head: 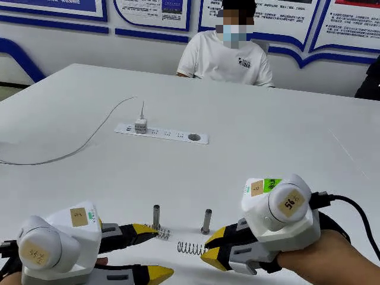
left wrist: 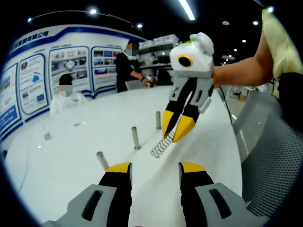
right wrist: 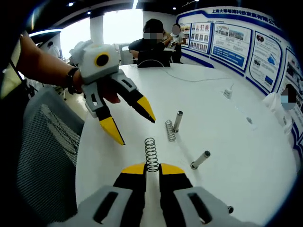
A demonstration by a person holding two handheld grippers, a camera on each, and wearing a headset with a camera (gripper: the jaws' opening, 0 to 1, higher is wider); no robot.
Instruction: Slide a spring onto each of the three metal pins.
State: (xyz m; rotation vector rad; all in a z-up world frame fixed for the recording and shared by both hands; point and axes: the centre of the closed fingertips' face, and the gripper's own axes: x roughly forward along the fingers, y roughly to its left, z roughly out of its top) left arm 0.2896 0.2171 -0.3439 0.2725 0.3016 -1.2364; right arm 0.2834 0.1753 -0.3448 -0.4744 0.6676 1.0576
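Observation:
My right gripper [head: 209,248] is shut on one end of a coil spring [head: 190,248], which sticks out leftward just above the white table [head: 249,154]. In the right gripper view this spring [right wrist: 151,158] rises from between the jaws of that gripper [right wrist: 152,169]. Two upright metal pins [head: 156,215] [head: 206,221] stand just beyond the grippers. A second spring [head: 164,233] lies beside the left pin. My left gripper [head: 151,252] is open and holds nothing, its upper fingertip close to that spring. In the left gripper view, three pins [left wrist: 158,119] [left wrist: 136,138] [left wrist: 102,160] stand in a row.
A white power strip [head: 161,133] with a plugged-in charger and a trailing cable [head: 89,141] lies mid-table. A person in a white shirt [head: 225,56] sits at the far edge. A mesh chair [right wrist: 47,156] stands by the near edge.

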